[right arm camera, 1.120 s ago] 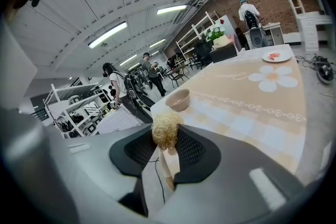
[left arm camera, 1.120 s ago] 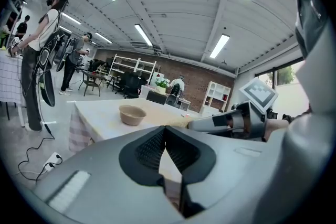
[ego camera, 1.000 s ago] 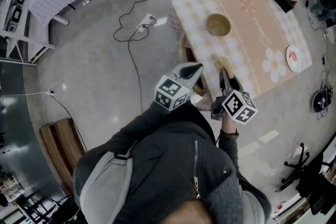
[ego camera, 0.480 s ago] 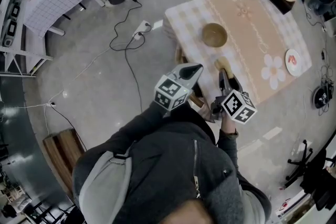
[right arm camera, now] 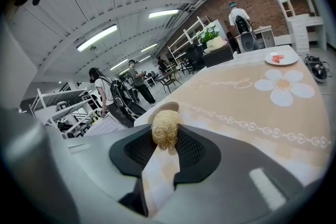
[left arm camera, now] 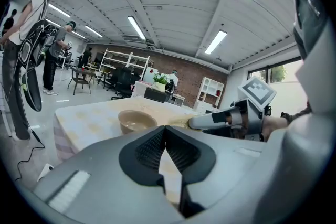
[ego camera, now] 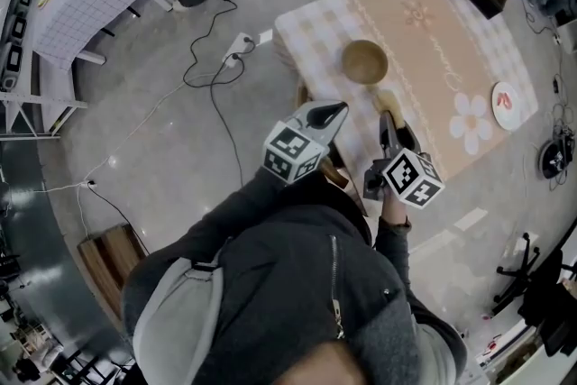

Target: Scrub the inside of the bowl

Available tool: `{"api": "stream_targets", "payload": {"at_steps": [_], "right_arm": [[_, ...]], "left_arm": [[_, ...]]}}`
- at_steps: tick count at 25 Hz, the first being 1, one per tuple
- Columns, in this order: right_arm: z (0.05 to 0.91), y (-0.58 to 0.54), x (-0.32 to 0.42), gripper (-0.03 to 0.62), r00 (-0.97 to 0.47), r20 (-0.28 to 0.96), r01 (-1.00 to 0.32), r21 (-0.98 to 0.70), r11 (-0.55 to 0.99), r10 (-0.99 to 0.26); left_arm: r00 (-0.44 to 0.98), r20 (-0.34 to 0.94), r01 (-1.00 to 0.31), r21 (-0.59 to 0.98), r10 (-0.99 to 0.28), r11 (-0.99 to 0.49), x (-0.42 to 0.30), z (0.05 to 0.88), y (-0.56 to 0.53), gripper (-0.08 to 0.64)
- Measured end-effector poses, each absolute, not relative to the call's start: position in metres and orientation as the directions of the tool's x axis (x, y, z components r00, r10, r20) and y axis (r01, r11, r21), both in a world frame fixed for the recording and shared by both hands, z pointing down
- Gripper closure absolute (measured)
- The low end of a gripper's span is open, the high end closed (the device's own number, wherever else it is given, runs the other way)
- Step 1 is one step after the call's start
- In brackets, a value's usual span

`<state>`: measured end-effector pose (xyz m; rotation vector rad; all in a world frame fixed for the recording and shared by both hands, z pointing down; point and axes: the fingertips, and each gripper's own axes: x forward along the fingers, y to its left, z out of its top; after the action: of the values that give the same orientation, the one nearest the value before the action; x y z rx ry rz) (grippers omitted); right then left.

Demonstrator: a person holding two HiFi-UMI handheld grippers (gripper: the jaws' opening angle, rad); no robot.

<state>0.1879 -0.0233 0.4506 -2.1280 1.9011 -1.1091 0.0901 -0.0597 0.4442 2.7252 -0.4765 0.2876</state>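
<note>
Straw-coloured fibre, a scrubber [right arm camera: 165, 124] bunched into a loose ball, is pinched in the right gripper [right arm camera: 167, 145]; its jaws are closed on it, with the tuft poking out past their tips. The left gripper [left arm camera: 166, 134] has its jaws closed together on nothing (the ribbed pads meet at the front). The bowl [ego camera: 364, 61], tan and round, stands upright with its mouth up on the table [ego camera: 451, 22], close to the cloth's edge on the person's side. Neither gripper touches the bowl. From the bowl, the scrubber sits near, on the person's side and a little to the person's right. The left jaws are also on the person's side but out to the left, somewhat farther off. In the right gripper view the bowl's rim shows just behind the tuft, so the bowl lies almost straight ahead of those jaws and below their line. Being round, the bowl offers no long axis to line up with; what matters is that its mouth faces up. The right hand is the nearer one and, by my reading, has to go forward and tip downward to bring the fibre inside. The empty left jaws are placed to steady the rim.
</note>
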Motion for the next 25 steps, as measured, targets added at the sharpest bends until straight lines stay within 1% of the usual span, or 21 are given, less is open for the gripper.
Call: {"api": "stream_targets", "payload": {"at_steps": [7, 14, 19, 25], "right_arm": [[0.449, -0.027, 0.194, 0.488, -0.027, 0.436, -0.833, -0.508, -0.221, -0.900], [0.443, -0.029, 0.197, 0.488, -0.039, 0.392, -0.832, -0.523, -0.187, -0.919], [0.446, -0.026, 0.199, 0.488, -0.040, 0.397, -0.832, -0.521, -0.190, -0.917], [0.445, -0.024, 0.197, 0.488, -0.041, 0.394, -0.831, -0.523, -0.188, -0.918]], "left_arm": [[0.924, 0.262, -0.353, 0.305, -0.278, -0.885, 0.100, 0.448, -0.061, 0.551], [0.912, 0.254, -0.387, 0.278, -0.321, -0.879, 0.097, 0.442, -0.064, 0.551], [0.906, 0.238, -0.407, 0.266, -0.349, -0.874, 0.093, 0.436, -0.065, 0.549], [0.911, 0.219, -0.397, 0.225, -0.350, -0.890, 0.093, 0.427, -0.070, 0.549]]}}
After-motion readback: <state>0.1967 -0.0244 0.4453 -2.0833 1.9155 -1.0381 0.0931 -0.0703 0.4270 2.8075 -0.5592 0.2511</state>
